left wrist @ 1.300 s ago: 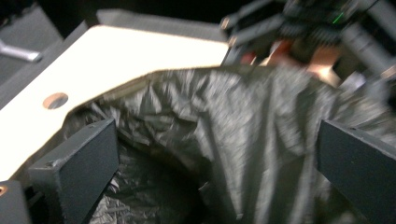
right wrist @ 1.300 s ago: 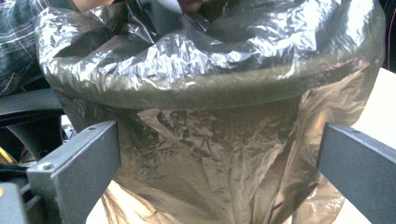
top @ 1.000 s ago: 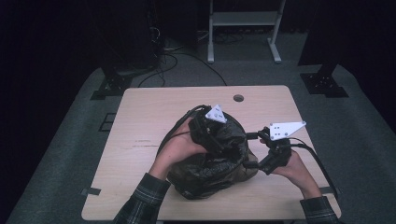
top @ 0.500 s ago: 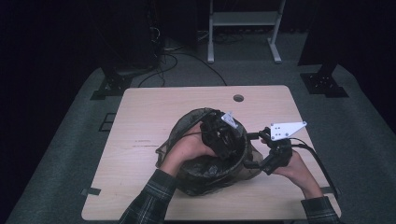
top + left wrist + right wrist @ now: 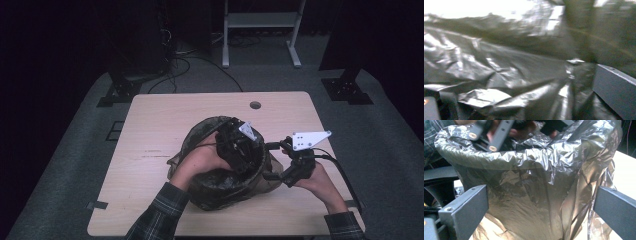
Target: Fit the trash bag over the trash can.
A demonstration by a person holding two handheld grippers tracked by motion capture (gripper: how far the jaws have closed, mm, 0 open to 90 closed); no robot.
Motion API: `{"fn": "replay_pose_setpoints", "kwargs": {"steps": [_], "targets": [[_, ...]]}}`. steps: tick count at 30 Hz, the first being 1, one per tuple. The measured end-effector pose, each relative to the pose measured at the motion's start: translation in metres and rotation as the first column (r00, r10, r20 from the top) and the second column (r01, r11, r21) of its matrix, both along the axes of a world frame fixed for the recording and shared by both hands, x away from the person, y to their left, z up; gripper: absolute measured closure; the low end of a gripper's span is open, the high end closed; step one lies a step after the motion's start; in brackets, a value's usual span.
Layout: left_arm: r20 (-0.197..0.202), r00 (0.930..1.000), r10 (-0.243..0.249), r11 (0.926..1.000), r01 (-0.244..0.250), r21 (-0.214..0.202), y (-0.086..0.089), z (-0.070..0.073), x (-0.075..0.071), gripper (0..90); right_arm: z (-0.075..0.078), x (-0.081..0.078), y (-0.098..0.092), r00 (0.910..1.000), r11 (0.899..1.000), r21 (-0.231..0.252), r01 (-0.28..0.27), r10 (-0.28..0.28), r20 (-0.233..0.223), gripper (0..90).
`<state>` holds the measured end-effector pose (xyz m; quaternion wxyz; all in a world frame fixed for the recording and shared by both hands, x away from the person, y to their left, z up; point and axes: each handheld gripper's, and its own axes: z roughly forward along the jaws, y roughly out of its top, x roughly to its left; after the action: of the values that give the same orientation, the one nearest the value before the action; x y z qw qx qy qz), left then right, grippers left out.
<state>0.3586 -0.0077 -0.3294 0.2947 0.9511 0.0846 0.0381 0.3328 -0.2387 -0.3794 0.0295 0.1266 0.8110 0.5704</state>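
Bin point(image 5: 227, 187), lined with a crinkled plastic bag point(image 5: 529, 182), stood near the middle of the worktop point(image 5: 150, 130), its mouth facing up and tilted toward the person. The left claw point(image 5: 240, 145) reached down inside the liner; whether it was spread or closed could not be told. The right claw point(image 5: 272, 160) stood wide beside the bin's outer wall, one jaw on each side of the draped plastic.
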Motion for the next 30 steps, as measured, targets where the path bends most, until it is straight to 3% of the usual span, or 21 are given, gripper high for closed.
{"fn": "replay_pose_setpoints", "kwargs": {"steps": [6, 9, 12, 15, 16, 21, 25, 27, 30], "targets": [[-0.024, 0.9984, -0.051, 0.9986, 0.051, -0.011, 0.002, 0.001, -0.011, 0.0, 0.001, -0.001, 0.0, 1.0, 1.0, 0.007, 0.002, -0.002, 0.002, 0.0], [-0.037, 0.9973, -0.064, 0.9979, 0.064, 0.008, 0.002, -0.002, -0.015, 0.0, 0.0, 0.0, 0.0, 1.0, 1.0, 0.007, 0.002, -0.002, 0.001, 0.0], [-0.008, 0.9996, -0.028, 0.999, 0.028, 0.035, 0.004, 0.0, -0.01, 0.0, 0.0, 0.0, 0.0, 1.0, 1.0, 0.007, 0.002, -0.002, -0.001, 0.0], [-0.005, 0.9999, 0.011, 0.9992, -0.011, 0.039, 0.007, 0.001, -0.003, 0.0, 0.0, 0.0, 0.0, 1.0, 1.0, 0.004, 0.003, -0.003, -0.002, 0.0], [-0.008, 0.999, 0.044, 0.9977, -0.044, 0.053, 0.009, 0.001, 0.005, 0.0, 0.0, 0.0, 0.0, 1.0, 1.0, 0.005, 0.003, -0.003, -0.002, 0.0], [-0.002, 0.9953, 0.097, 0.9917, -0.097, 0.084, 0.011, -0.007, 0.021, 0.0, 0.0, 0.001, 0.0, 1.0, 1.0, 0.009, 0.004, -0.004, 0.003, 0.0], [0.005, 0.9955, 0.094, 0.9902, -0.094, 0.103, 0.01, -0.011, 0.026, 0.0, 0.0, 0.001, -0.001, 1.0, 1.0, 0.01, 0.006, -0.006, 0.002, 0.0], [0.014, 0.9957, 0.091, 0.9914, -0.092, 0.094, 0.01, -0.009, 0.024, 0.0, 0.0, 0.001, -0.002, 1.0, 1.0, 0.012, 0.007, -0.007, 0.002, 0.0], [0.025, 0.9964, 0.08, 0.9962, -0.081, 0.033, 0.013, 0.001, 0.018, 0.0, 0.001, 0.0, -0.003, 0.9999, 1.0, 0.017, 0.012, -0.013, 0.003, 0.0]]}}
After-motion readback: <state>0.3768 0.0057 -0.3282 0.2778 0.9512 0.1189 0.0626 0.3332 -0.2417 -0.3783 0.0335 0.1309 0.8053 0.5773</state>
